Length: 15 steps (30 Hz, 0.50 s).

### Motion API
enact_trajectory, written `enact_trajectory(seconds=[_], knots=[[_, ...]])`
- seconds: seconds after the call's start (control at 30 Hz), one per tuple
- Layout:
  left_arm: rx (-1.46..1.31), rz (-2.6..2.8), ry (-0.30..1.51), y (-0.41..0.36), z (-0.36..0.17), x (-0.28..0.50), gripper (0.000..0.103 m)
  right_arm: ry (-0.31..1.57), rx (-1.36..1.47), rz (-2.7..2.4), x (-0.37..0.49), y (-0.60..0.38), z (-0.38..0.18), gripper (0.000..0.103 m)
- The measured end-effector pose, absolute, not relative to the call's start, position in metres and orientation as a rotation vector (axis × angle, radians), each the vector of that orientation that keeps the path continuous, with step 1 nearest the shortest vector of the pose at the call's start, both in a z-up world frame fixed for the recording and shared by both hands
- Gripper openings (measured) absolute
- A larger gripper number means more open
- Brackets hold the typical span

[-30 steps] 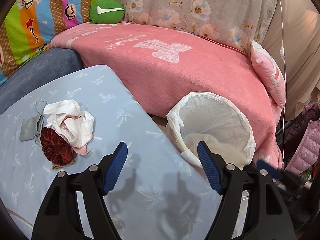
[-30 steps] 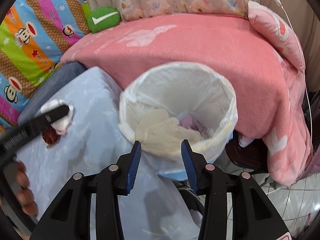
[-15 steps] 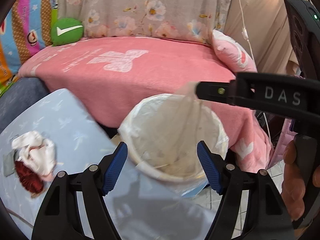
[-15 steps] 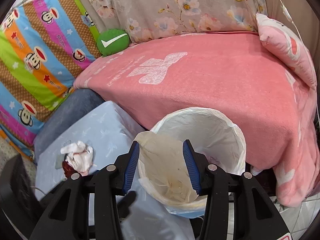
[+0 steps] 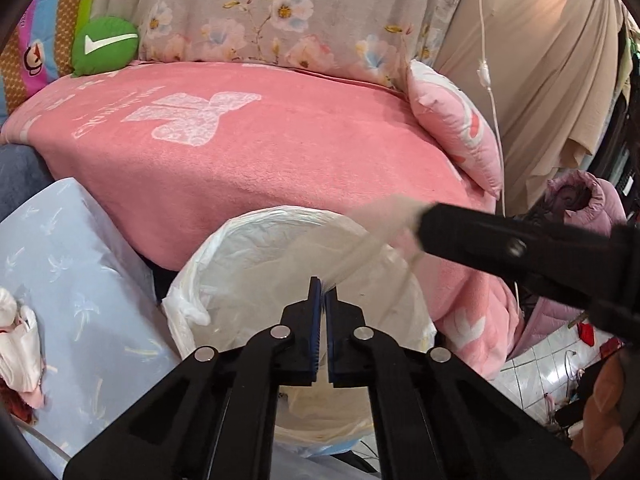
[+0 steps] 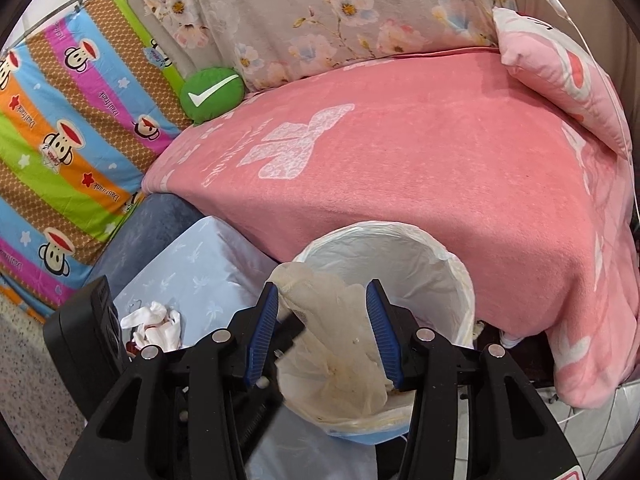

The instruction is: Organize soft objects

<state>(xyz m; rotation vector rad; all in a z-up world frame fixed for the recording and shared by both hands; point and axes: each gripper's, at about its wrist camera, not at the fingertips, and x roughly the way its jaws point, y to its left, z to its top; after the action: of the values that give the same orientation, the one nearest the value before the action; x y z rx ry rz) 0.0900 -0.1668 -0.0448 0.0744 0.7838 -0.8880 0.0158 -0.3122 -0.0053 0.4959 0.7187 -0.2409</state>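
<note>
A sheer cream mesh cloth (image 6: pixel 340 344) hangs above the white-lined bin (image 6: pixel 460 280), stretched between both grippers. My right gripper (image 6: pixel 322 285) holds it bunched between its half-spread blue pads. In the left wrist view the cloth (image 5: pixel 372 240) runs from the right gripper (image 5: pixel 424 224) down to my left gripper (image 5: pixel 322 284), whose jaws are shut on its edge over the bin (image 5: pixel 188 308). A pile of white cloth (image 6: pixel 156 324) with a dark red scrunchie (image 5: pixel 12 404) lies on the light blue table cover (image 5: pixel 80 280).
A sofa under a pink blanket (image 6: pixel 400 184) rises right behind the bin. On it are a green check-mark cushion (image 6: pixel 212 94) and a pink pillow (image 6: pixel 560 80). A purple padded jacket (image 5: pixel 580 208) and tiled floor lie to the right. A person's hand (image 5: pixel 604 400) holds the right gripper.
My left gripper swung right from the table to above the bin and closed on the mesh cloth. My right gripper lifted that cloth up out of the bin.
</note>
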Motion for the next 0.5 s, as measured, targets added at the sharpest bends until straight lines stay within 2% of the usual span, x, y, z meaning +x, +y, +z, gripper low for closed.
enact_trajectory(seconds=[0.13,0.2,0.3,0.47,0.5], knots=[[0.079,-0.849,0.791,-0.162,-0.043,0.094,0.001,0.723,0.505,-0.269,0.004,-0.318,-0.008,0.048],[0.098,-0.821,0.802,-0.162,-0.045,0.096,0.001,0.722,0.502,-0.273,0.0,-0.317,-0.008,0.054],[0.104,-0.788,0.839,-0.161,-0.05,0.104,0.001,0.717,0.463,-0.294,-0.006,-0.314,-0.003,0.056],[0.077,-0.827,0.898,-0.152,-0.049,0.1,0.005,0.705,0.379,-0.328,-0.009,-0.305,0.005,0.059],[0.087,-0.833,0.895,-0.149,-0.048,0.096,0.011,0.703,0.384,-0.324,-0.009,-0.304,0.005,0.059]])
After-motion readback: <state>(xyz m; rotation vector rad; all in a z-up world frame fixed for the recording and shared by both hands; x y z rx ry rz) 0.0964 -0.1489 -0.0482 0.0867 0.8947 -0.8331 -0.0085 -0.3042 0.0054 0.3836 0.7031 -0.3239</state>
